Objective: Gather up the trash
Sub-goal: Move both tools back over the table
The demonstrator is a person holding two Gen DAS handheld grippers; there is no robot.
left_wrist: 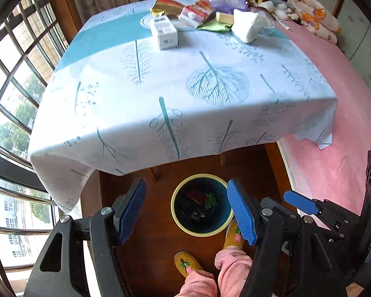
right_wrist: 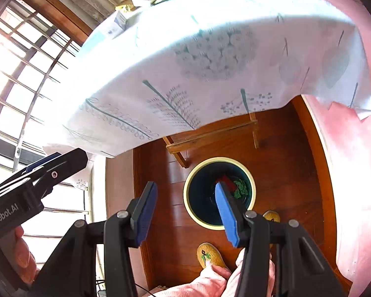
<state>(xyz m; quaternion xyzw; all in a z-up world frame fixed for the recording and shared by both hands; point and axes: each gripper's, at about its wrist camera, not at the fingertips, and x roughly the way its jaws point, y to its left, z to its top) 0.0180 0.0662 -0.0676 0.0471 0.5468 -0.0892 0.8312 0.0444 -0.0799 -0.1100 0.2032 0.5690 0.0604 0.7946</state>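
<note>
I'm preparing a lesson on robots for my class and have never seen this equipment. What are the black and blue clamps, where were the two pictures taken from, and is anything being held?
These are two hand-held grippers, carried by a person. Each has its own camera looking along its blue fingers. One picture is from the left gripper, the other from the right gripper. Both are open and empty. Below them, on the wooden floor, stands a bin with some trash inside. On the table's tablecloth lie more items: a white box, wrappers and a white tissue pack.

A round cream-rimmed bin [left_wrist: 202,205] on the wooden floor holds red and green scraps [left_wrist: 210,199].
</note>
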